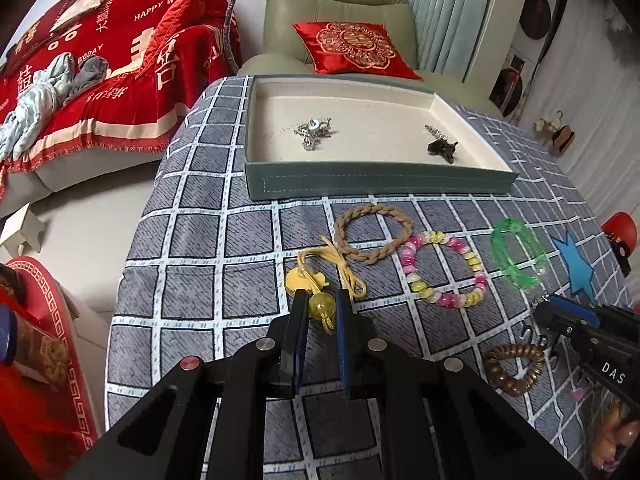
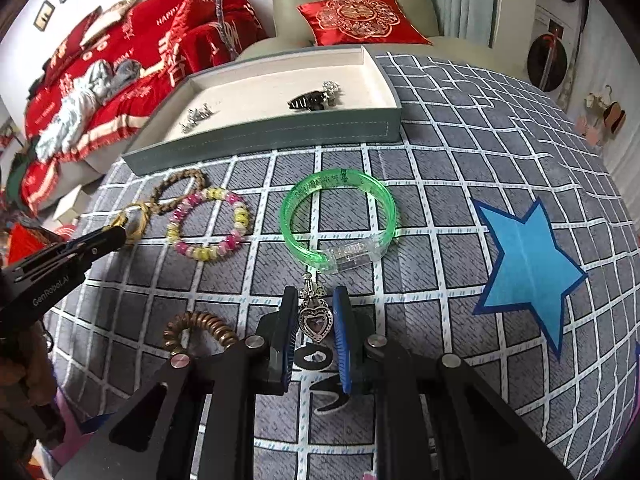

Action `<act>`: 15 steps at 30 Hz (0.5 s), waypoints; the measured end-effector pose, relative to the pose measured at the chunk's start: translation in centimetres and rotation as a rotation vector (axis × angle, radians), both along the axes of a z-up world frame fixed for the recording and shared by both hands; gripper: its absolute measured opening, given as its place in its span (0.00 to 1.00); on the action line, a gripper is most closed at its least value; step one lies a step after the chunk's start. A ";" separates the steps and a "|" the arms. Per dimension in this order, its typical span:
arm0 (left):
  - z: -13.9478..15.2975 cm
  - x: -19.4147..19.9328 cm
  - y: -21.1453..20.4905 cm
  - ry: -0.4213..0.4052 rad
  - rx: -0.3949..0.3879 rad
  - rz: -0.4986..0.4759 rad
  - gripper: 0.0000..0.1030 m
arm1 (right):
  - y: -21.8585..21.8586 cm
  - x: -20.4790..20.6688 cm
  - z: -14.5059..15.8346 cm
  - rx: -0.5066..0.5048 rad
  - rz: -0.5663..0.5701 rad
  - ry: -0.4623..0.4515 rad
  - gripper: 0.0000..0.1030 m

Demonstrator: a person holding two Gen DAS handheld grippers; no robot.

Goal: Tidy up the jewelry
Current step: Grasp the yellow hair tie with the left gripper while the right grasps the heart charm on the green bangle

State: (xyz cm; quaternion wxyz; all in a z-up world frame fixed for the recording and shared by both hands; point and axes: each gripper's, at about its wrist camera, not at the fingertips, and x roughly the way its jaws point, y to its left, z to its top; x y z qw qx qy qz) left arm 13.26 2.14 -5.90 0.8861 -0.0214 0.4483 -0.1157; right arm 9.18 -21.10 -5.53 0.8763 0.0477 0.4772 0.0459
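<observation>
My left gripper [image 1: 322, 302] is closed around the yellow bead of a yellow cord pendant [image 1: 320, 305] that lies on the checked cloth. My right gripper [image 2: 316, 304] has a silver heart pendant [image 2: 316, 320] between its fingers, just in front of a green plastic bangle [image 2: 338, 216]. A grey tray [image 1: 376, 184] at the back holds a silver piece [image 1: 314, 130] and a dark hair clip [image 1: 442, 146]. A braided tan bracelet [image 1: 374, 234], a pink and yellow bead bracelet [image 1: 444, 268] and a brown coil bracelet [image 1: 514, 368] lie on the cloth.
A blue star sticker [image 2: 528, 268] lies on the cloth at the right. A green armchair with a red cushion [image 1: 356, 46] stands behind the table. A red blanket [image 1: 100, 80] covers a sofa at the left. The table edge drops off at the left.
</observation>
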 end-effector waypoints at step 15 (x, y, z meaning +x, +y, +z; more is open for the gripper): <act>2.4 -1.1 0.7 -0.047 -0.026 -0.011 0.29 | -1.2 -1.2 2.3 0.088 -0.006 -0.034 0.19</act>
